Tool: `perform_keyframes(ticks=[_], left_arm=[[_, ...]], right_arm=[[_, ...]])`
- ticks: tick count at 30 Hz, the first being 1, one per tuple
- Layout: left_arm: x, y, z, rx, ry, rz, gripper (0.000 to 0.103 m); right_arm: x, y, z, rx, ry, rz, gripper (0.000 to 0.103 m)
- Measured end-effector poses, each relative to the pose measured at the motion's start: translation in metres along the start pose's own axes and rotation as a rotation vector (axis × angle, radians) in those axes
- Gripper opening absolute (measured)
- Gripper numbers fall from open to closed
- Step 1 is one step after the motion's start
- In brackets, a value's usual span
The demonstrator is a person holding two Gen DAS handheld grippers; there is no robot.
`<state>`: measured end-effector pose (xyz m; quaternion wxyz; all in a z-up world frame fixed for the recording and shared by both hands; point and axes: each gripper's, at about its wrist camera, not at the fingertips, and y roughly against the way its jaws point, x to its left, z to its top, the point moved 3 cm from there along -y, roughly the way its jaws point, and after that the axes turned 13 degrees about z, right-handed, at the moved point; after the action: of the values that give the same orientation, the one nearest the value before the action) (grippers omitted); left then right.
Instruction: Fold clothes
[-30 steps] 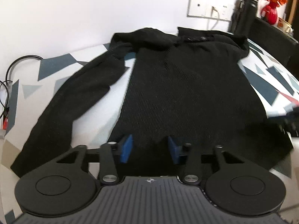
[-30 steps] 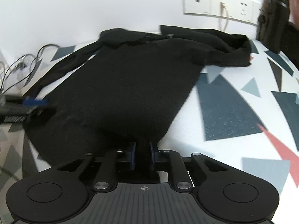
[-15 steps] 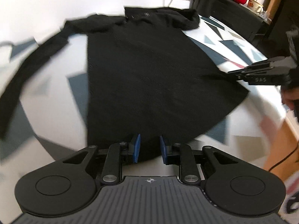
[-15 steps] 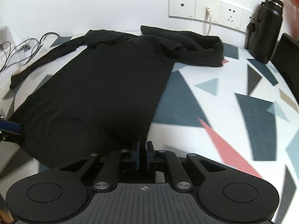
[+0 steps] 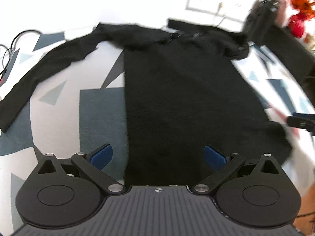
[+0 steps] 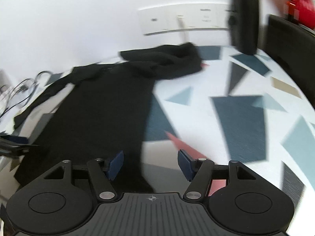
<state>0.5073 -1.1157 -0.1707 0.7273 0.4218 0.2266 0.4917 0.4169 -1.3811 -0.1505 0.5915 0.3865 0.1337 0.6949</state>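
Observation:
A black long-sleeved sweater [image 5: 183, 90] lies flat on a table with a white cloth printed with triangles [image 5: 59, 96]. Its left sleeve [image 5: 45, 66] stretches out to the left; the right sleeve is bunched by the collar [image 6: 167, 63]. My left gripper [image 5: 157, 157] is open and empty, jaws wide over the sweater's bottom hem. My right gripper [image 6: 150, 162] is open and empty over the hem's right corner [image 6: 143, 173]. The right gripper's tip also shows in the left wrist view [image 5: 301, 121].
A black bottle [image 6: 245, 17] stands at the back right by wall sockets [image 6: 183, 21]. A red vase with orange flowers [image 5: 297, 21] stands behind it. Cables [image 5: 11, 47] lie at the far left. A dark case [image 6: 291, 47] sits at the right.
Both grippers were shut on the sweater's bottom hem half a second ago; both have opened wide and let it go. The sweater now lies flat.

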Motion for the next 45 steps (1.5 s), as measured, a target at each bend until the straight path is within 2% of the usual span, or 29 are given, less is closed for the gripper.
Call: perform_keyframes(ticks=[2,4,5,6,7,8,13,15,20,23,25,26,27,28,29,32,34,36,38,40,43,45], left_arm=[[-0.002,-0.007,0.000,0.009,0.011,0.020,0.091],[-0.001,-0.001,-0.004,-0.007,-0.012,0.052,0.071],[-0.001,0.003,-0.006,-0.013,-0.033,0.059,0.054],[-0.001,0.007,-0.009,-0.009,-0.042,0.053,0.039],[-0.001,0.011,-0.012,-0.002,-0.049,0.044,0.033],[-0.001,0.014,-0.015,0.004,-0.056,0.035,0.023],[-0.005,0.029,-0.036,0.027,-0.047,-0.005,0.020],[-0.012,0.037,-0.046,0.038,-0.063,-0.026,0.012],[-0.034,0.058,-0.073,0.087,-0.102,-0.108,0.009],[-0.042,0.067,-0.083,0.121,-0.093,-0.145,0.009],[-0.046,0.070,-0.085,0.132,-0.102,-0.149,0.014],[-0.048,0.071,-0.084,0.138,-0.112,-0.140,0.028],[-0.049,0.070,-0.080,0.147,-0.118,-0.131,0.040],[-0.050,0.072,-0.075,0.148,-0.118,-0.112,0.070],[-0.049,0.076,-0.069,0.122,-0.114,-0.089,0.080],[-0.049,0.098,-0.045,0.018,-0.129,-0.088,0.080],[-0.045,0.112,-0.025,-0.055,-0.121,-0.096,0.085],[-0.038,0.126,-0.001,-0.163,-0.105,-0.081,0.101],[-0.030,0.137,0.021,-0.272,-0.108,-0.040,0.102],[-0.025,0.140,0.043,-0.342,-0.141,0.011,0.102],[-0.016,0.136,0.062,-0.408,-0.160,0.074,0.102],[-0.009,0.125,0.067,-0.385,-0.124,0.079,0.102]], right_arm=[[0.011,-0.015,0.002,0.026,0.057,0.021,0.058],[0.021,-0.032,0.000,0.086,0.126,0.030,0.050],[0.025,-0.035,-0.002,0.106,0.148,0.024,0.028],[0.028,-0.037,-0.005,0.125,0.167,0.018,0.020],[0.030,-0.034,-0.007,0.127,0.172,0.025,0.006],[0.032,-0.032,-0.010,0.126,0.176,0.034,0.004],[0.038,-0.013,-0.029,0.148,0.203,0.075,0.003],[0.037,-0.005,-0.037,0.162,0.218,0.087,0.004],[0.029,0.019,-0.051,0.193,0.194,0.091,0.004],[0.026,0.032,-0.059,0.214,0.185,0.095,0.004],[0.024,0.039,-0.063,0.232,0.181,0.100,0.006],[0.021,0.041,-0.062,0.241,0.167,0.106,0.018],[0.020,0.044,-0.058,0.246,0.136,0.116,0.038],[0.019,0.046,-0.054,0.251,0.104,0.126,0.044],[0.019,0.051,-0.046,0.223,0.081,0.140,0.049],[0.024,0.069,-0.012,0.109,0.030,0.188,0.057],[0.030,0.081,0.015,0.018,0.024,0.220,0.058],[0.035,0.090,0.042,-0.077,0.029,0.240,0.072],[0.041,0.097,0.069,-0.177,0.049,0.246,0.079],[0.049,0.099,0.095,-0.277,0.081,0.217,0.103],[0.063,0.098,0.122,-0.465,0.160,0.153,0.102],[0.067,0.082,0.133,-0.420,0.172,0.131,0.102]])
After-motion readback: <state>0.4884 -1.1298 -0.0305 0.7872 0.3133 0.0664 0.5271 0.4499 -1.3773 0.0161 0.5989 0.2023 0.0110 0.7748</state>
